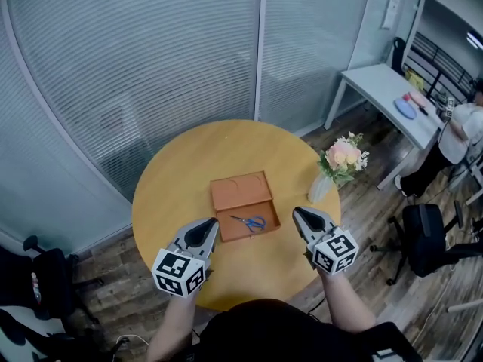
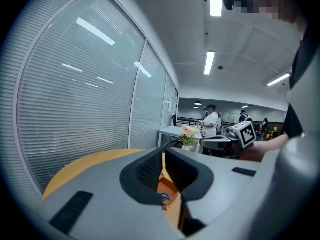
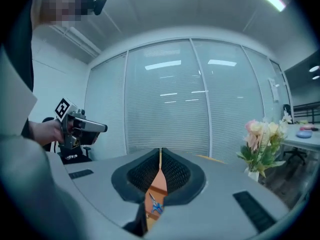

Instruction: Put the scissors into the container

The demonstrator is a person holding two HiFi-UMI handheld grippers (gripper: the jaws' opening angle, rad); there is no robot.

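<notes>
**Left gripper** [image 1: 212, 224]: held above the near edge of the round table [image 1: 181, 172], left of the container. In the left gripper view the two jaws meet at their tips. Nothing is clamped between them.

**Right gripper** [image 1: 297, 213]: held above the near-right edge of the table, right of the container. In the right gripper view the jaws are closed tip to tip, with only a narrow gap further back. Nothing is gripped.

**Container** [image 1: 240, 193]: a flat orange-brown box. It rests on the table between the centre and the near edge. It shows two sections, a far one and a near one.

**Scissors** [image 1: 250, 222]: blue-handled. They lie flat inside the near section of the container, towards its right side. They touch neither gripper. Both gripper views show them through the gap beneath the closed jaws.

**Vase of flowers** [image 1: 322, 187]: stands upright at the right edge of the table, beyond the right gripper and clear of the container.

**Surroundings:** a glass wall with blinds [image 1: 151, 66] curves round the far side of the table. A grey desk [image 1: 381, 89] stands at the far right, with a person in a white top [image 1: 460, 130] beside it. A black office chair [image 1: 423, 236] stands on the wood floor to the right.
</notes>
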